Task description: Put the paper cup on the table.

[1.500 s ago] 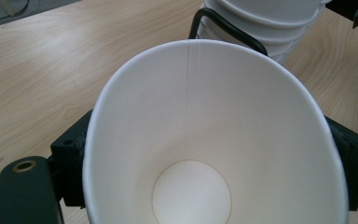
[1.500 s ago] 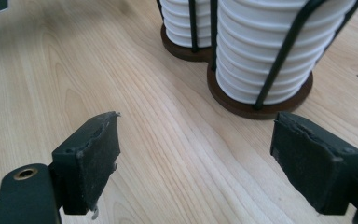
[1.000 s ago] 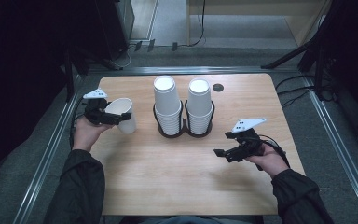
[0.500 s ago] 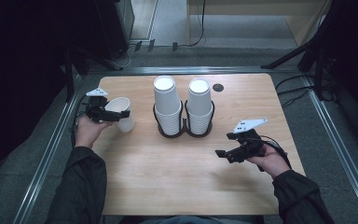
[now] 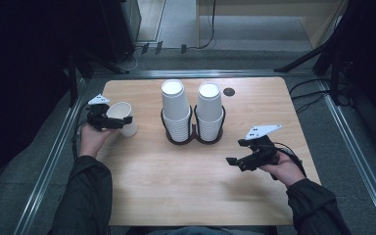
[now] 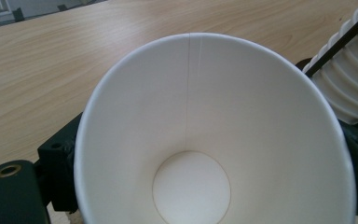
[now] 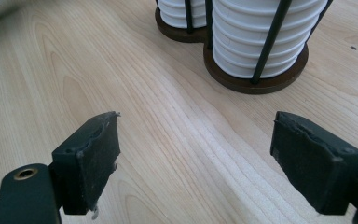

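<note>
Beside paper cup (image 5: 123, 118), cup stacks (image 5: 192, 111), holder (image 5: 193, 138)

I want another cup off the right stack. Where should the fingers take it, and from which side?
Grip the top cup's wall above the holder's rods, fingers level from the right. The cups stand upside down, so the closed base on top offers no rim.

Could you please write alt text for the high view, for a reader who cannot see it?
A person's left gripper holds a single white paper cup at the left of a light wooden table. Two stacks of white paper cups stand in a dark double holder at the centre, while the right gripper waits open.
</note>
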